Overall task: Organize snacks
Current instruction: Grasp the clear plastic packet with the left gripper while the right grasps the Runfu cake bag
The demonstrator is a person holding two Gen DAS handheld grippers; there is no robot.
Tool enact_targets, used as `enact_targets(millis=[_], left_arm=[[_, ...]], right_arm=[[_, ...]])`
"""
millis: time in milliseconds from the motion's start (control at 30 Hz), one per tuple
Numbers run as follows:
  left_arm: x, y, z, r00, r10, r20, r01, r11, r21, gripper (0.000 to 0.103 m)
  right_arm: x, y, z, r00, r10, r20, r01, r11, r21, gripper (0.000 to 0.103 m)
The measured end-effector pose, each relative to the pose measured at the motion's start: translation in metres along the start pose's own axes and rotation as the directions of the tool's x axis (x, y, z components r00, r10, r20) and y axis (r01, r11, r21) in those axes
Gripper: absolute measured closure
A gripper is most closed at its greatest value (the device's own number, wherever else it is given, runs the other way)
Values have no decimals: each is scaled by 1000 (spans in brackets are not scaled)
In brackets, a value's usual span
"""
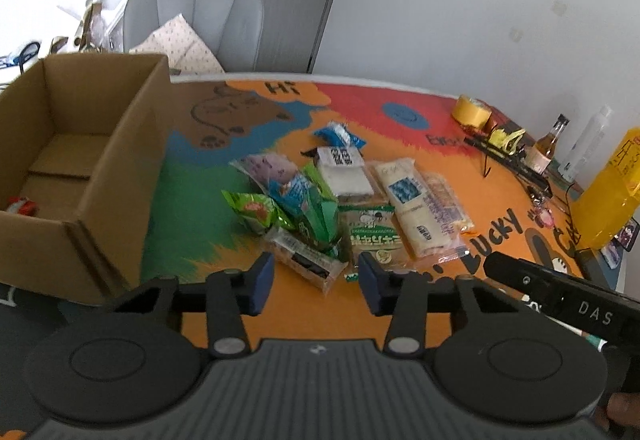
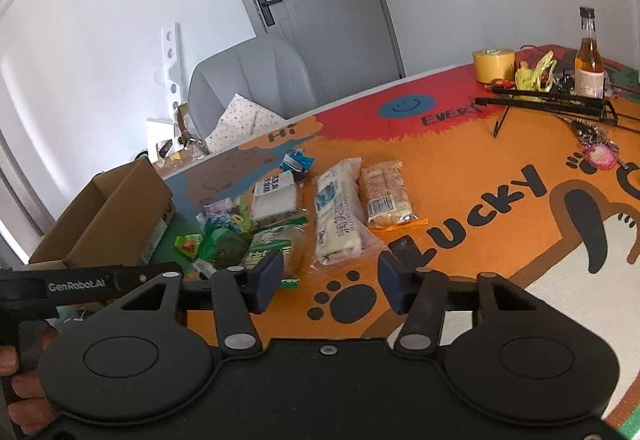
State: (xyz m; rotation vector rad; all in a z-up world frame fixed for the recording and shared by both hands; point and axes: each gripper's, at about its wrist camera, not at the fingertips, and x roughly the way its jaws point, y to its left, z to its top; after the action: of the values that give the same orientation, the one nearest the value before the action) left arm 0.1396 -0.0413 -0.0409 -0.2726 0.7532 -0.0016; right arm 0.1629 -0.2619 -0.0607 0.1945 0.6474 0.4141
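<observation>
Left wrist: one cardboard box (image 1: pixel 100 176) | two yellow-wrapped snack packs (image 1: pixel 408 208) | one tape roll (image 1: pixel 472 110)

Box (image 1: pixel 100 176) is plain matt cardboard, snacks (image 1: pixel 340 200) are all shiny crinkly plastic wrap, bottle (image 2: pixel 589 52) looks like glass, tabletop (image 2: pixel 460 176) a smooth printed mat.

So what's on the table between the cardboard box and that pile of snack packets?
Nothing: in the left wrist view, only bare green tablecloth separates the cardboard box from the snack packets.
</observation>
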Motion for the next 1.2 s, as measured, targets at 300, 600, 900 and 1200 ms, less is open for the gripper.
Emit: enact_targets(millis=[300,600,900,1200], left_arm=[[36,-6,2,998,45,-54,-45,999,-5,57],[61,-4,5,994,99,-56,-99,995,3,52],[66,-5,7,992,126,-30,-125,991,42,52],[59,0,0,989,147,-17,-145,987,71,74]], right_arm=[[23,-11,6,1000,16,-20,-16,1000,10,50],[49,-11,13,999,32,-28,-32,999,4,50],[73,-5,18,999,14,-31,-15,1000,-22,52],[73,2,5,997,-10,-74,5,998,-65,68]])
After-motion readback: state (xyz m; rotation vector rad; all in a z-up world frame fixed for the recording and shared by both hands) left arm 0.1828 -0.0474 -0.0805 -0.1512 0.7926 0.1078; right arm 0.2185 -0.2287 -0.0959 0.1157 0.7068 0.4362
